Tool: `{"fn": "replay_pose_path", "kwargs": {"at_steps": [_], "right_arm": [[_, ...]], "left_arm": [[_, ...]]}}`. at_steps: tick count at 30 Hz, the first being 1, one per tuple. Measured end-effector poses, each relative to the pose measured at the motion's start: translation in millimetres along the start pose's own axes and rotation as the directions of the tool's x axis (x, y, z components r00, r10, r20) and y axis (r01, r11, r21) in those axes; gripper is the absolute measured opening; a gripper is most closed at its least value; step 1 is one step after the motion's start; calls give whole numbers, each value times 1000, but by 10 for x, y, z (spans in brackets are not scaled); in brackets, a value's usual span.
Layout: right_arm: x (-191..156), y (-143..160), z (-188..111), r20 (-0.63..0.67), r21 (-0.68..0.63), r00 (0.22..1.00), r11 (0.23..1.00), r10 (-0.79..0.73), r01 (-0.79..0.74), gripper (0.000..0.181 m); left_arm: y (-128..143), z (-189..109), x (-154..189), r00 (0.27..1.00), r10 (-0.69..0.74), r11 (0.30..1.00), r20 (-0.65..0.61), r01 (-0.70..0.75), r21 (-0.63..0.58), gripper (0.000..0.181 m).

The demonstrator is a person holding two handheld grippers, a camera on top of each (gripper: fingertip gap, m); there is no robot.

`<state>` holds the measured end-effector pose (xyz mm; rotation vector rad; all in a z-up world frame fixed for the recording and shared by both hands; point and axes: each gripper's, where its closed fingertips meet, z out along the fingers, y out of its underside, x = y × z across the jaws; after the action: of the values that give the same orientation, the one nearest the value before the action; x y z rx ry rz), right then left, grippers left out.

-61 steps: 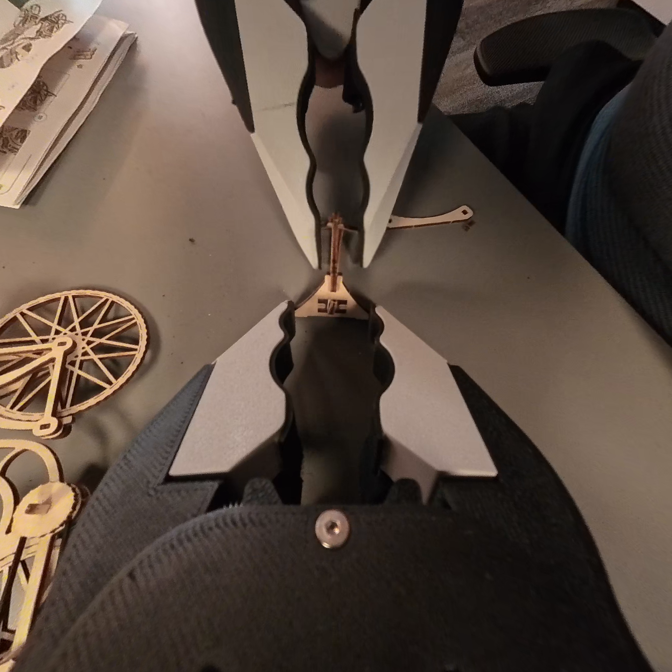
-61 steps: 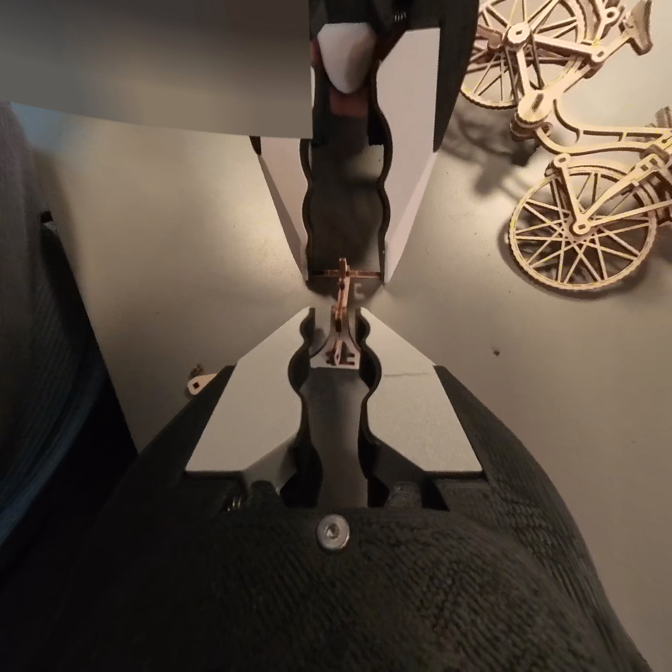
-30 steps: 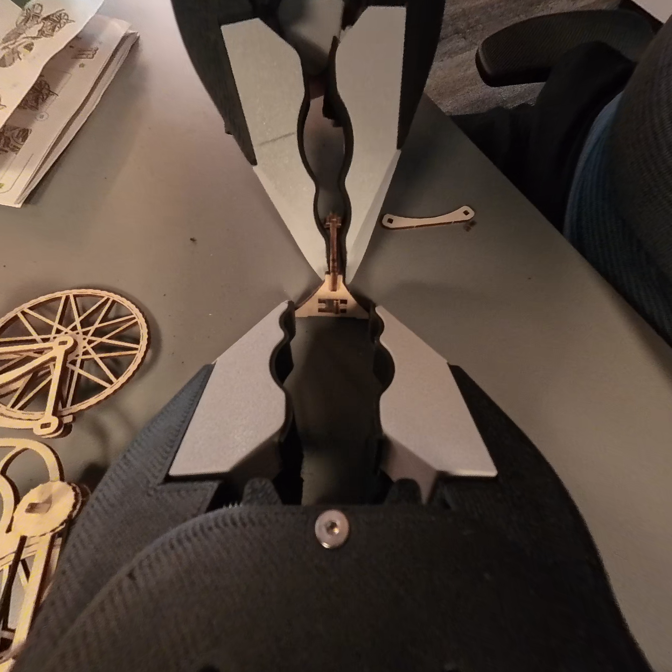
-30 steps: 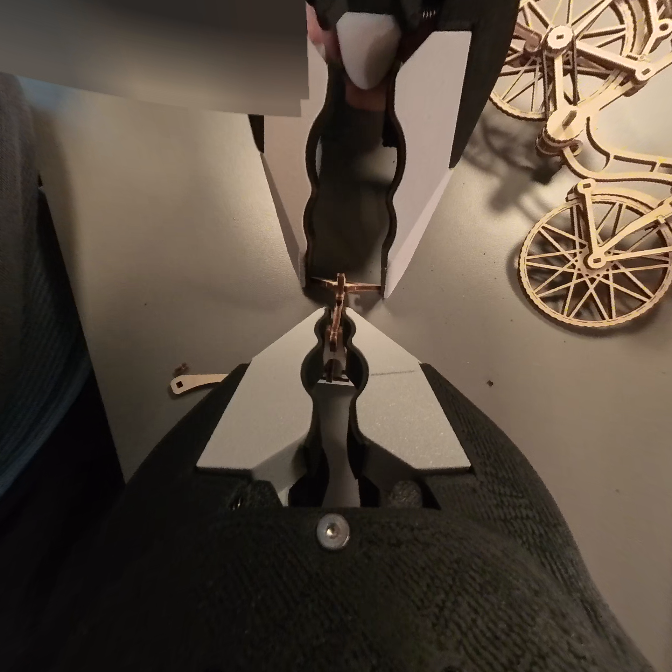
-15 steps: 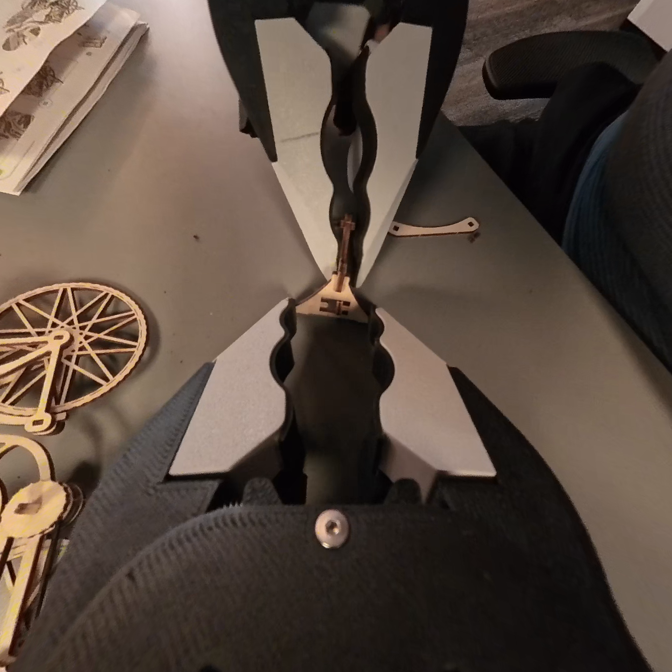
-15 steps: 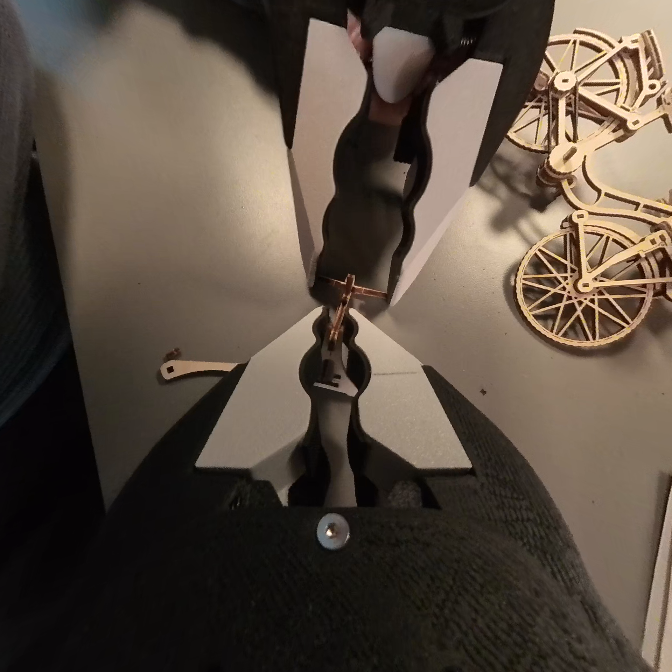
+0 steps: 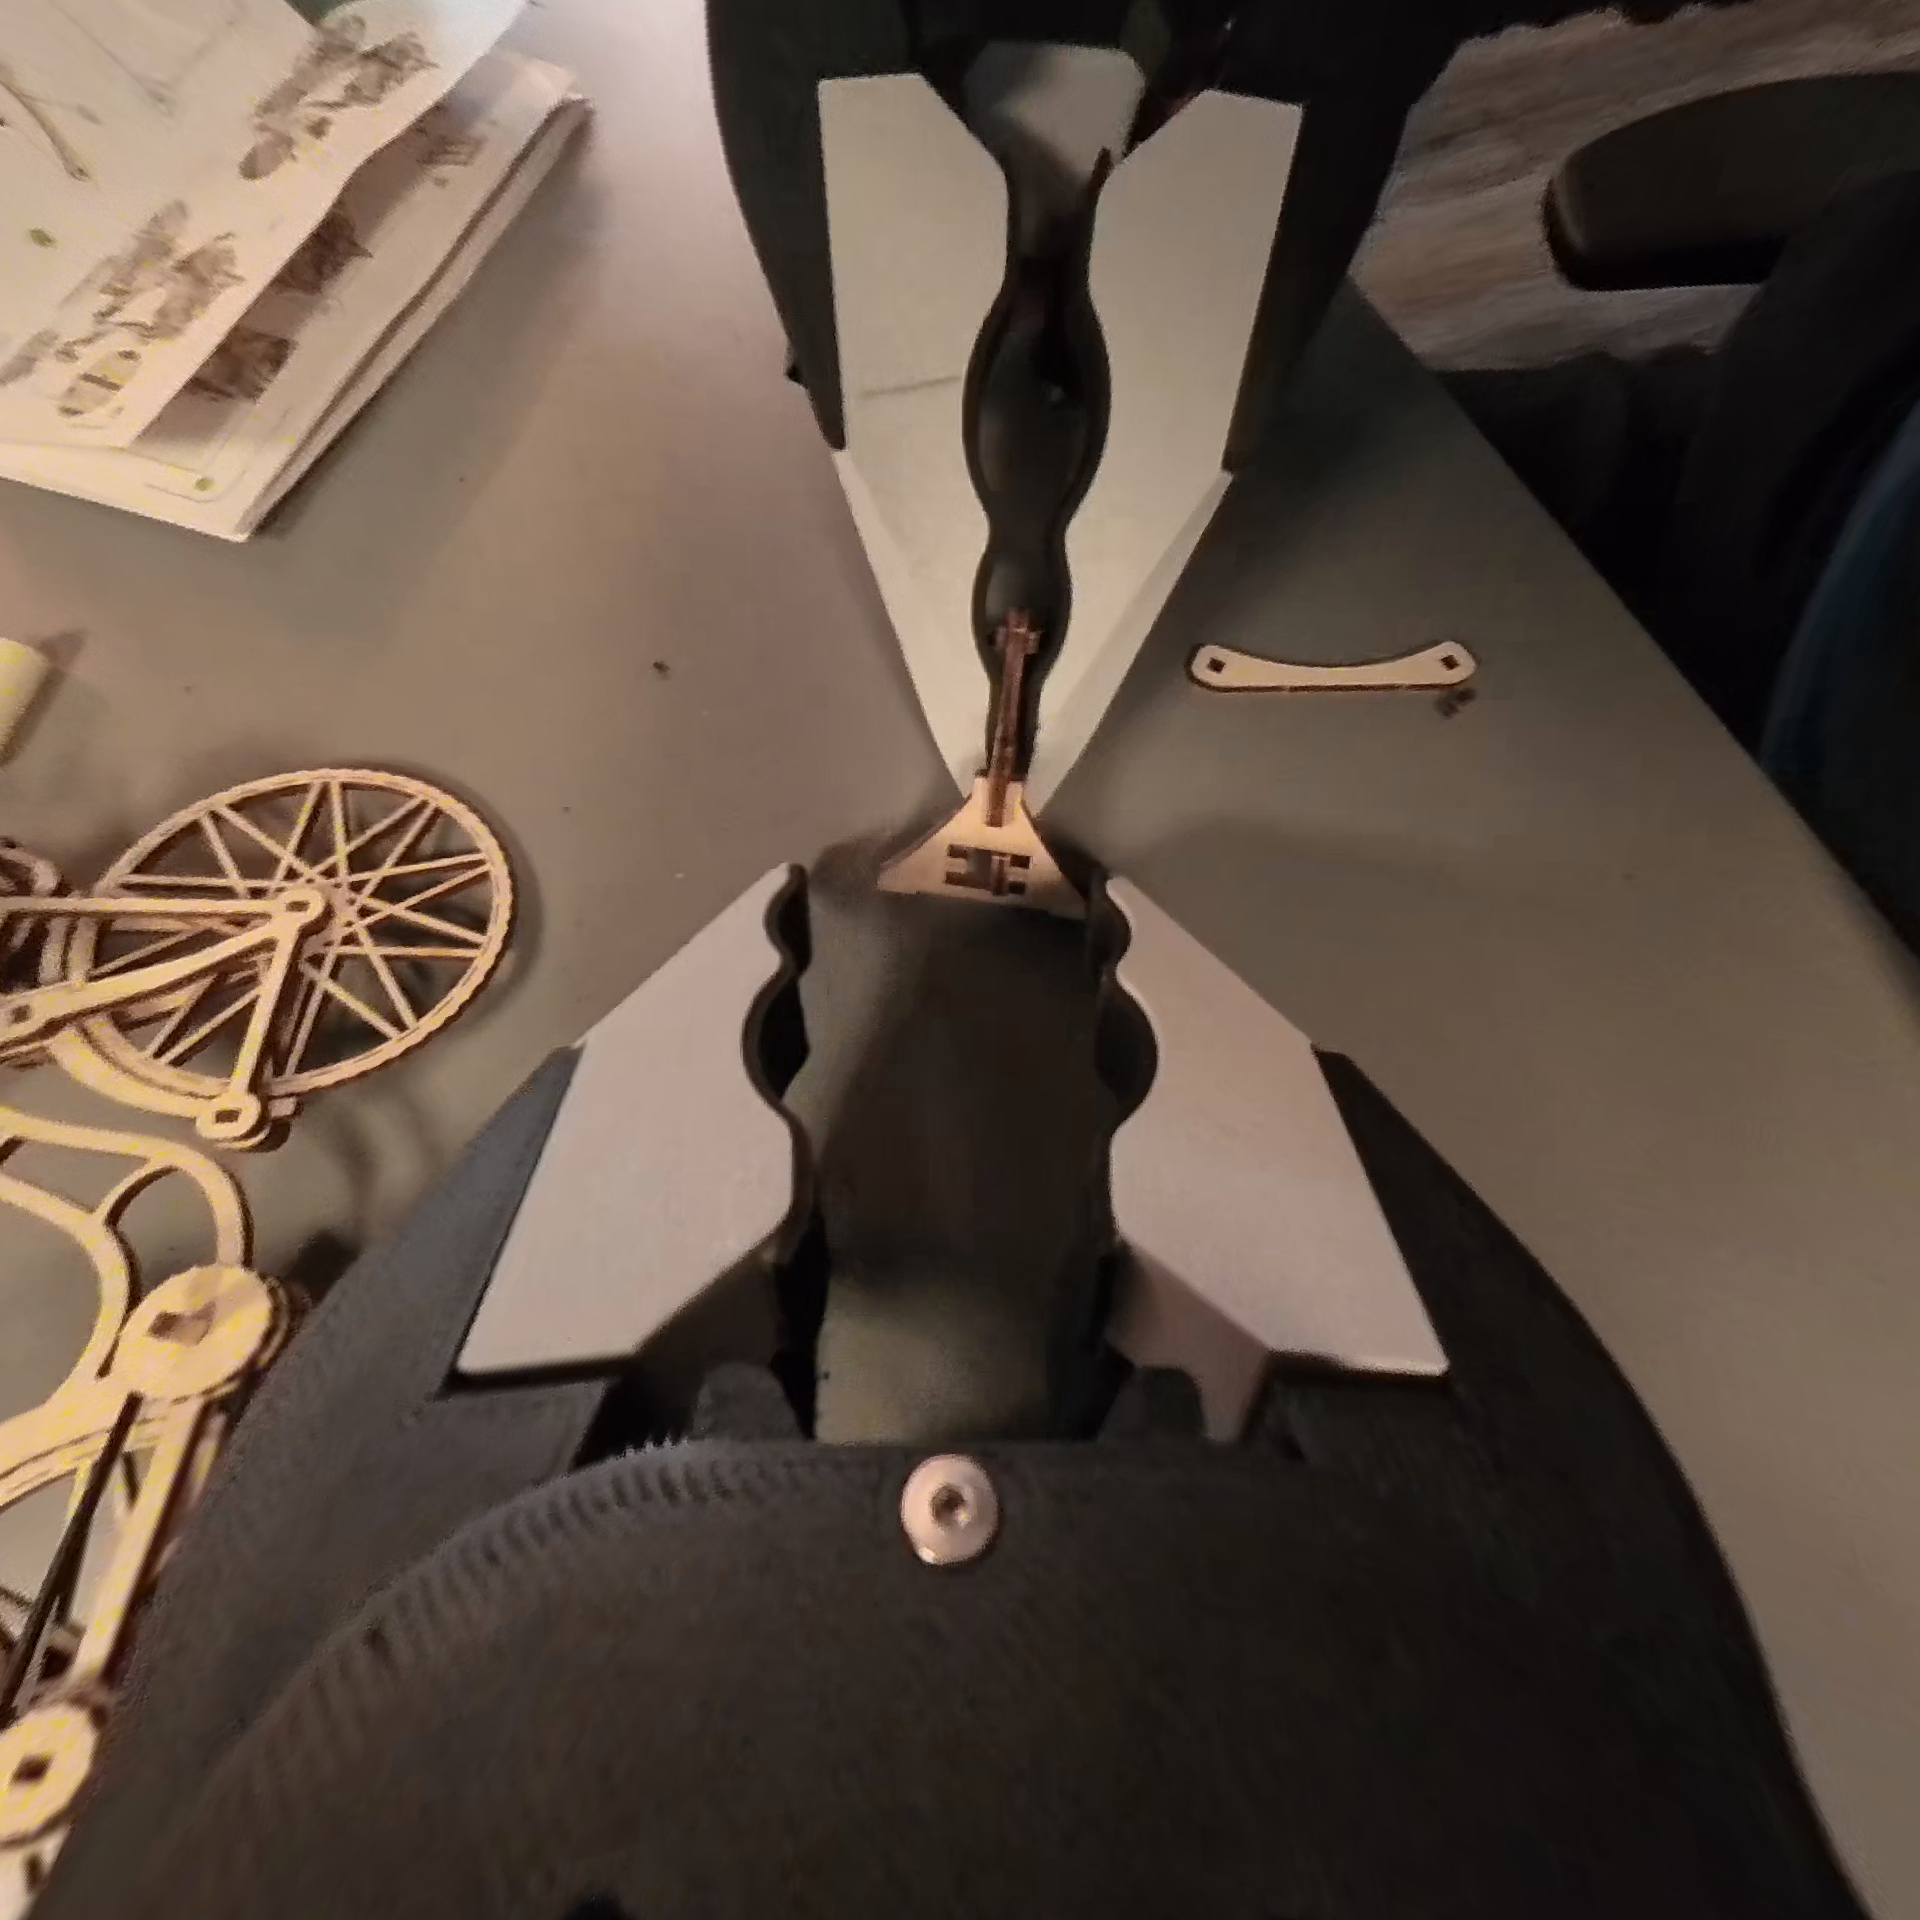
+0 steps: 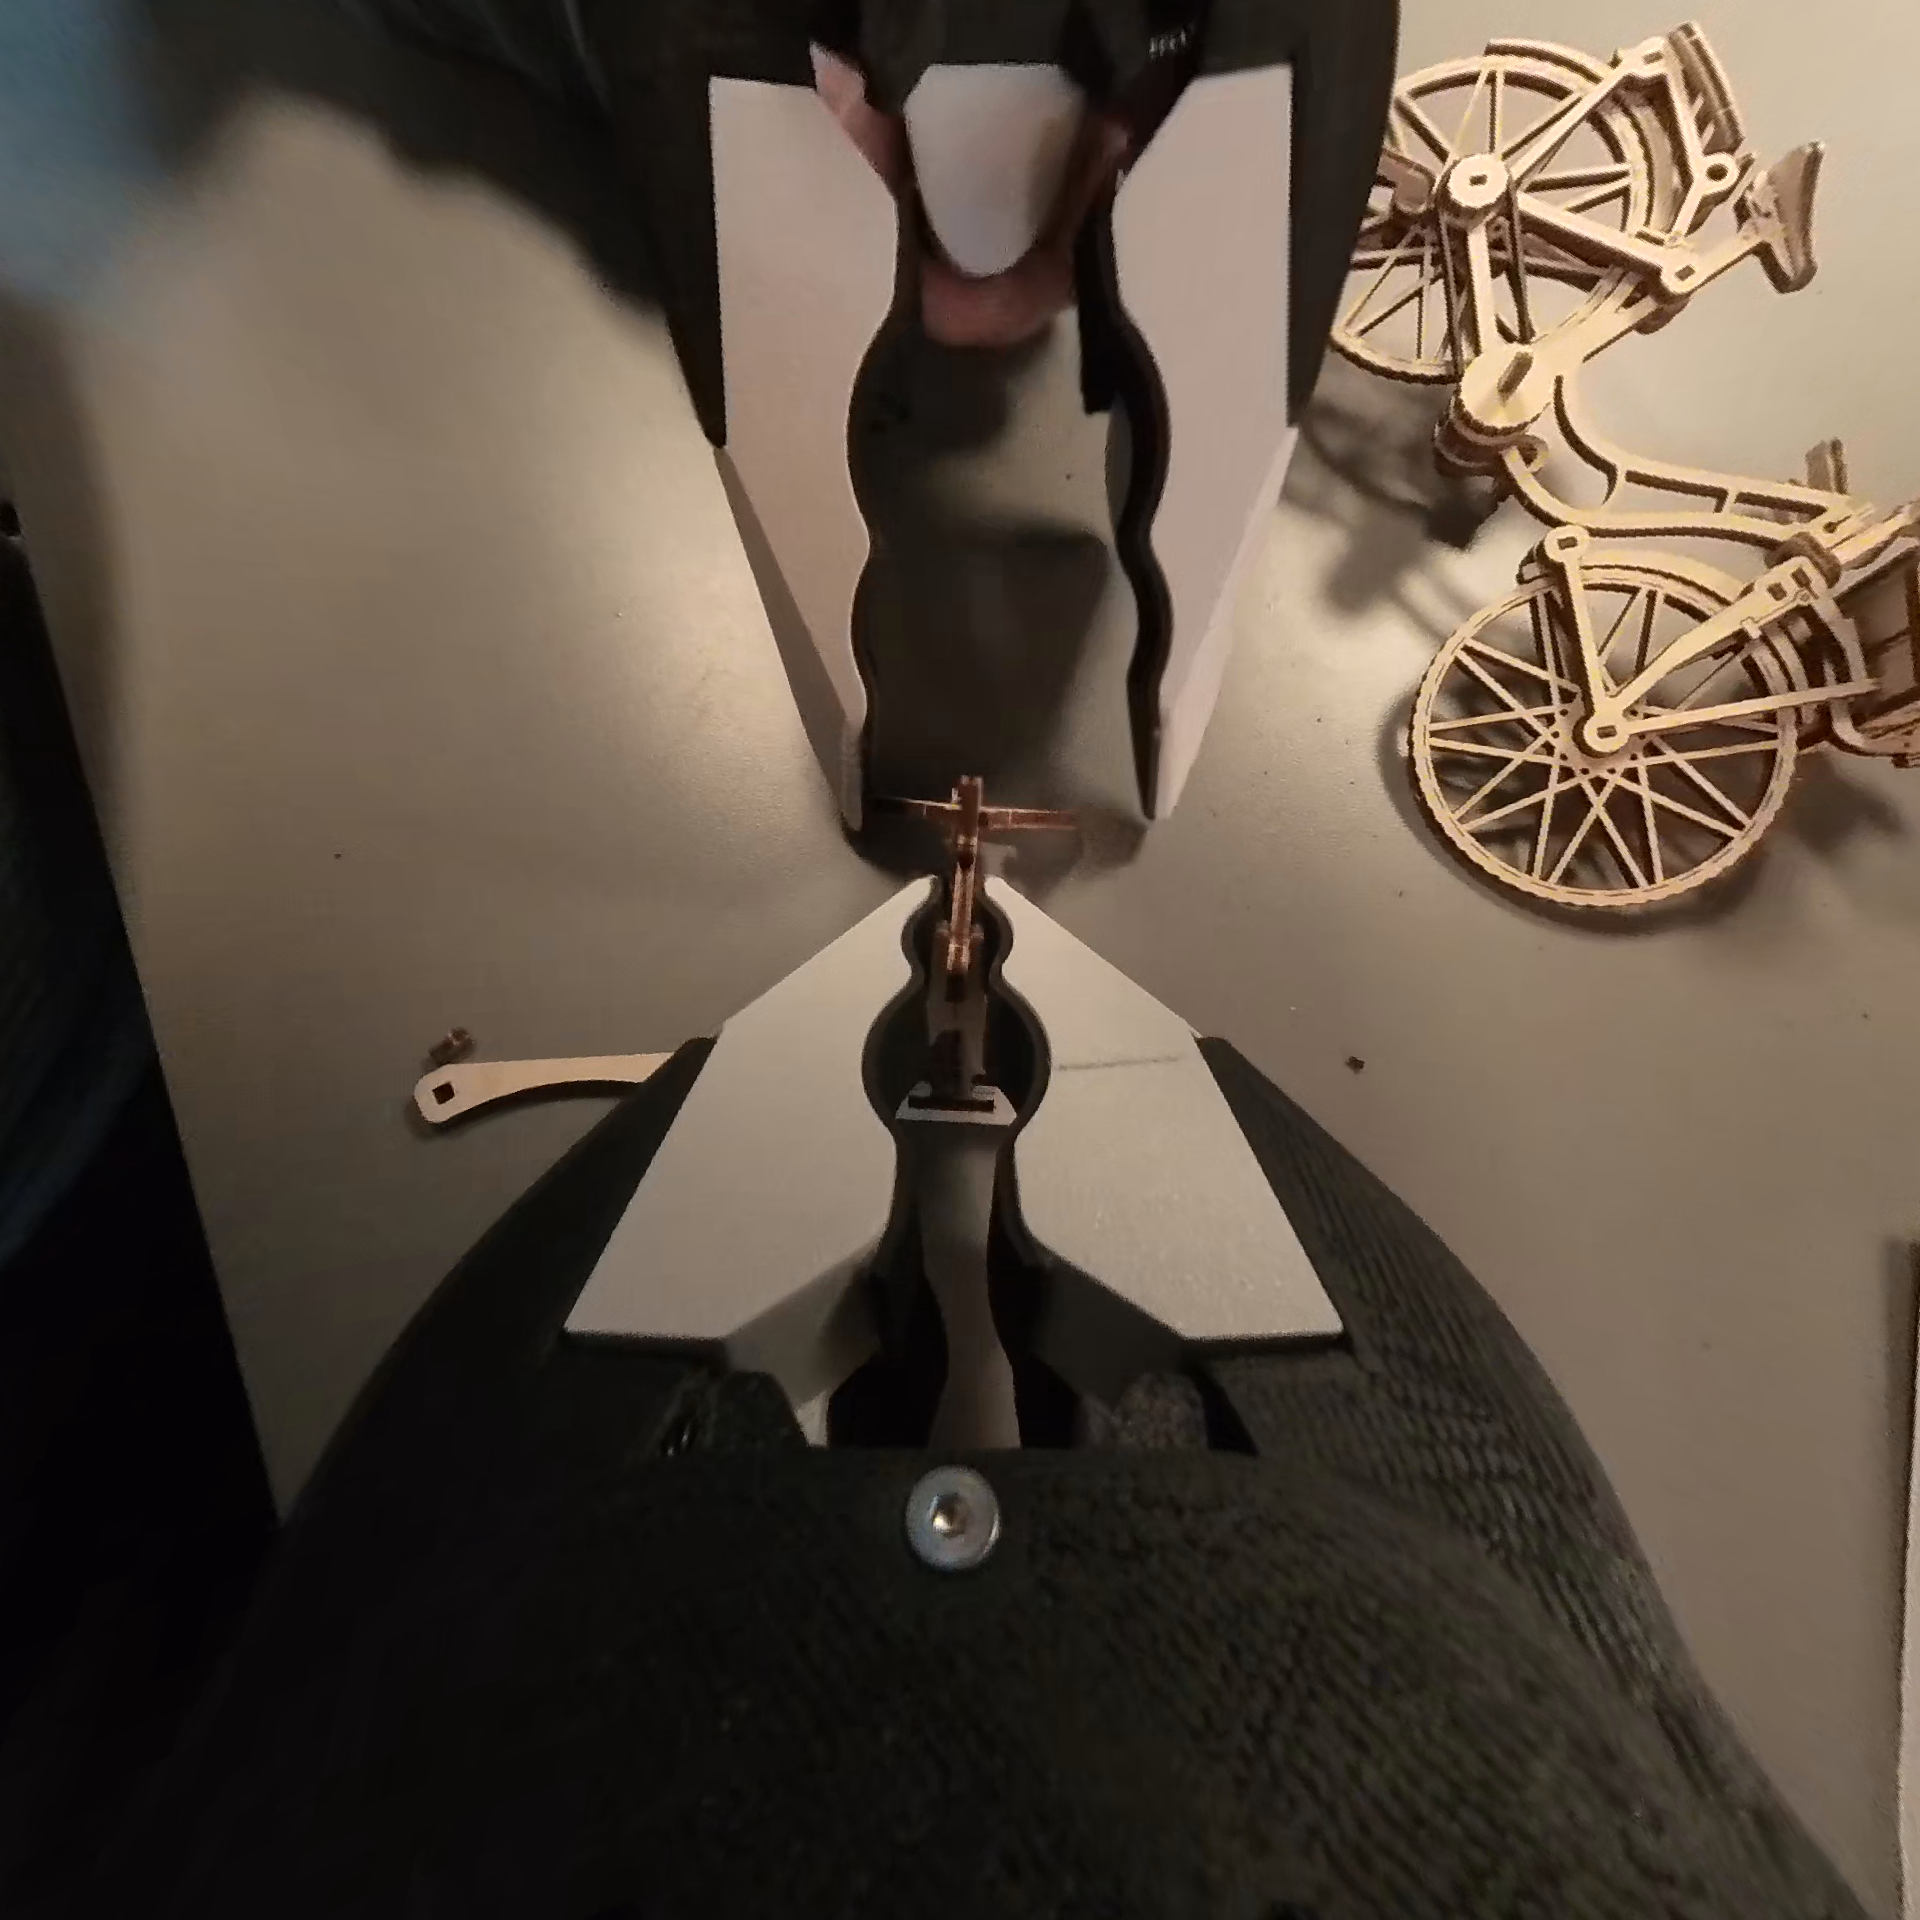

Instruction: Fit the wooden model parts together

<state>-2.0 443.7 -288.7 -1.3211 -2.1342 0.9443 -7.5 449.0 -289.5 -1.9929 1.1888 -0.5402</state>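
Note:
My left gripper (image 7: 951, 883) is shut on a flat, triangular wooden part (image 7: 966, 857), held across its width between the fingertips, just above the grey table (image 7: 623, 582). My right gripper (image 7: 1006, 774) faces it from the far side and is shut on a narrow wooden strut (image 7: 1010, 696). The strut's end sits in the slot of the flat part. In the right wrist view my right gripper (image 8: 961, 888) clamps the strut (image 8: 961, 935), and the flat part (image 8: 1029, 819) shows edge-on between the tips of the left gripper (image 8: 997, 821).
A wooden bicycle model (image 7: 301, 914) lies to the left, and also shows in the right wrist view (image 8: 1600, 727). A loose curved wooden strip (image 7: 1330, 670) lies near the table's right edge. A folded instruction booklet (image 7: 208, 260) lies at the far left. A dark chair (image 7: 1714, 229) stands past the edge. The grippers are tip to tip, or close to it.
My right gripper has closed from part-open onto the strut. Both grippers have shifted a little over the table with the two parts still joined.

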Motion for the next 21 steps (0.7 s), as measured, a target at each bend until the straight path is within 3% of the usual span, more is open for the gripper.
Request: {"fn": "replay_pose_path", "kwargs": {"at_steps": [6, 21], "right_arm": [[14, 7, -4, -1, 7, 999, 999, 44, -44, 1], [11, 8, -4, 1, 20, 997, 997, 74, -74, 2]], "left_arm": [[-25, -14, 74, 995, 85, 996, 57, -86, 15, 34], [-43, -55, 134, 989, 124, 991, 80, -127, 39, 17]]}}
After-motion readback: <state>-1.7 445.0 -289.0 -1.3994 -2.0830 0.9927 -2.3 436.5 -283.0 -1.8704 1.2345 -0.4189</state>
